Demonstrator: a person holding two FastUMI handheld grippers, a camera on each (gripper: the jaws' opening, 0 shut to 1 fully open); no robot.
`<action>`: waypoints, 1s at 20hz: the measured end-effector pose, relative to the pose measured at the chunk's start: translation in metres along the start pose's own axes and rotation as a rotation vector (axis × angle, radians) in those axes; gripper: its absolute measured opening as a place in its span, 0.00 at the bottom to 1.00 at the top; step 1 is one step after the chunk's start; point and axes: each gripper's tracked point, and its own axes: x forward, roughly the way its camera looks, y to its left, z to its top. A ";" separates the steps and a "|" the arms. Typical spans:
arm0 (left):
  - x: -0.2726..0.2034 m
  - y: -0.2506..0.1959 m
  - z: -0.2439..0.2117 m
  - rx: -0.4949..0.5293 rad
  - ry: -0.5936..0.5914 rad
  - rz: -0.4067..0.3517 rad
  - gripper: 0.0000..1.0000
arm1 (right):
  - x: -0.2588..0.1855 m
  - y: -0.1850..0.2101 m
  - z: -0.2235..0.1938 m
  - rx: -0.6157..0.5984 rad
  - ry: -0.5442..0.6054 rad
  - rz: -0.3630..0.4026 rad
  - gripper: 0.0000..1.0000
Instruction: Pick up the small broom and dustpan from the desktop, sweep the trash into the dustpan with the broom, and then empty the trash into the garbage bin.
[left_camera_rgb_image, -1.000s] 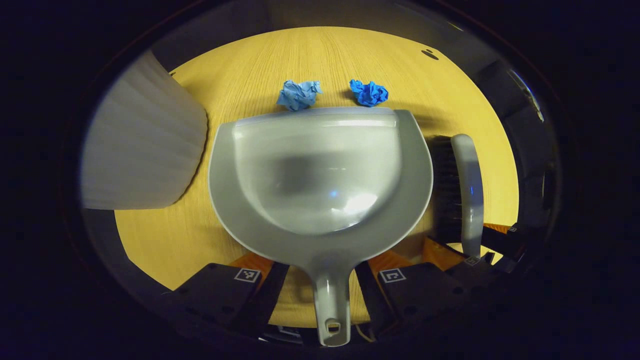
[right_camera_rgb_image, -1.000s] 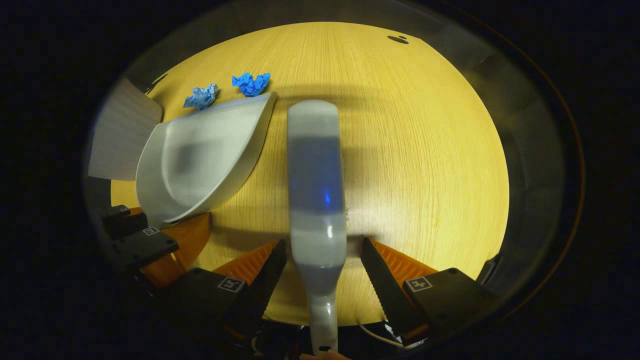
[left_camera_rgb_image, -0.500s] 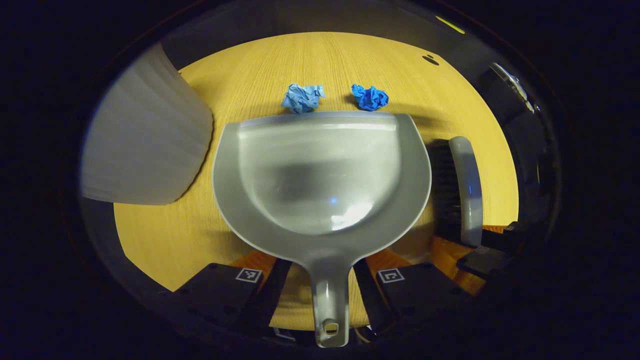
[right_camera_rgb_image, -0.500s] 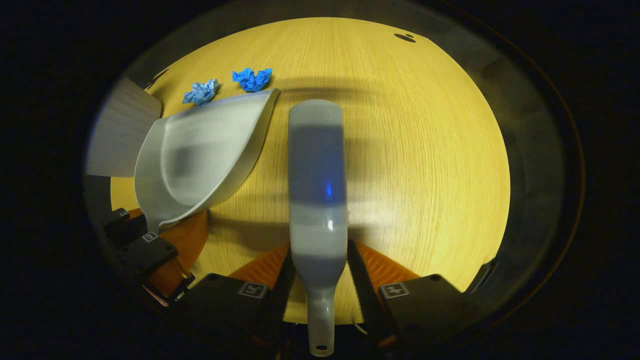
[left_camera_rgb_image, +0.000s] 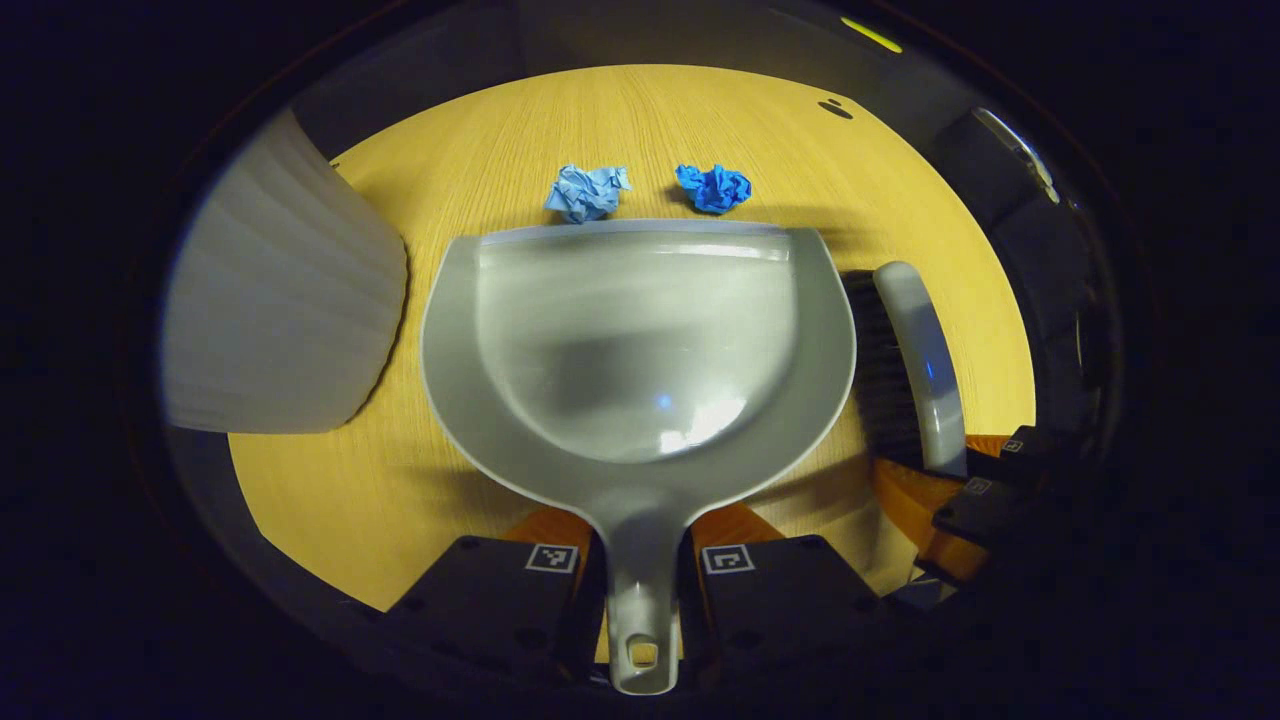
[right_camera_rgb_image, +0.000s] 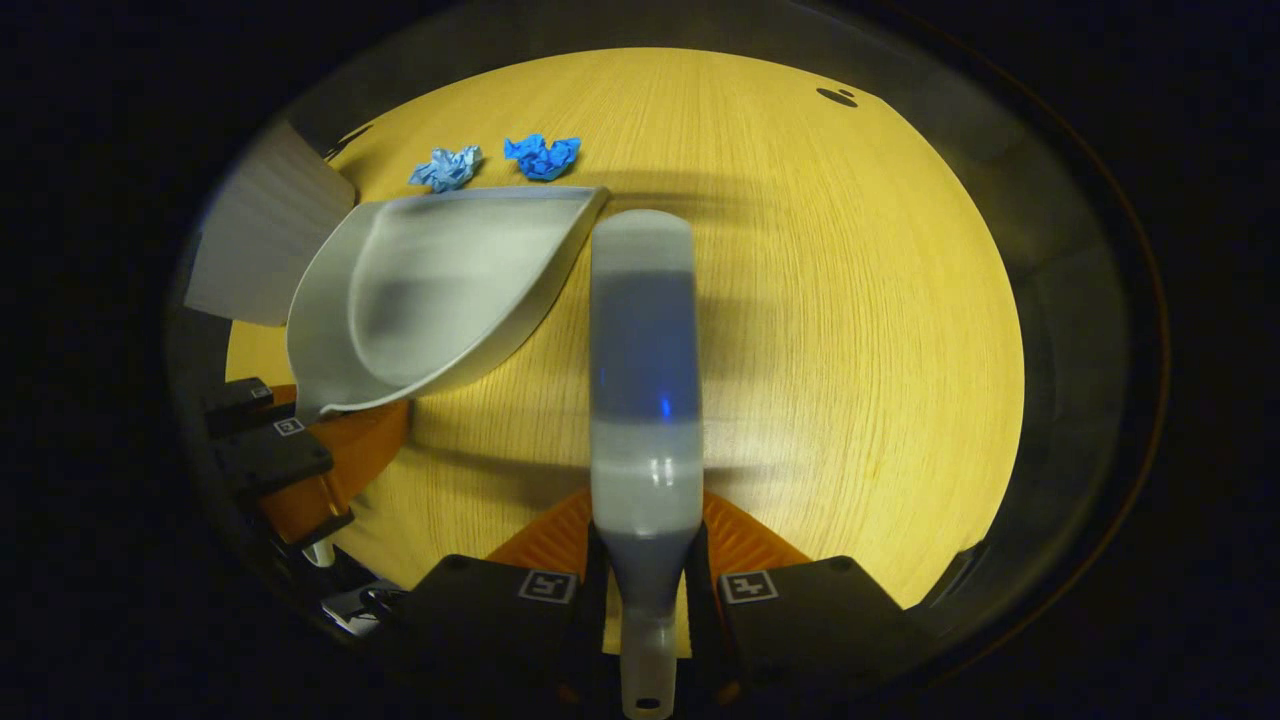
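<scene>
Dustpan (left_camera_rgb_image: 640, 340) handle between left tongs (left_camera_rgb_image: 640, 575); broom (right_camera_rgb_image: 645, 380) between right tongs (right_camera_rgb_image: 648, 590).

Grey dustpan (left_camera_rgb_image: 640, 340) lies flat on the desktop, open edge facing two crumpled blue paper balls (left_camera_rgb_image: 587, 192), (left_camera_rgb_image: 713, 187). Grey broom (right_camera_rgb_image: 645, 370) lies beside it, bristles toward it. White ribbed garbage bin (left_camera_rgb_image: 280, 320) stands left.
</scene>
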 end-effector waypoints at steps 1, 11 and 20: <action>0.002 0.001 -0.001 0.013 0.006 0.000 0.29 | 0.001 0.000 0.000 -0.006 0.006 0.008 0.28; -0.020 0.050 -0.035 0.156 -0.055 0.002 0.26 | -0.050 -0.042 0.047 -0.030 -0.188 -0.009 0.33; -0.019 0.079 -0.060 0.324 0.000 0.098 0.26 | -0.064 -0.035 0.198 -0.308 -0.356 -0.123 0.32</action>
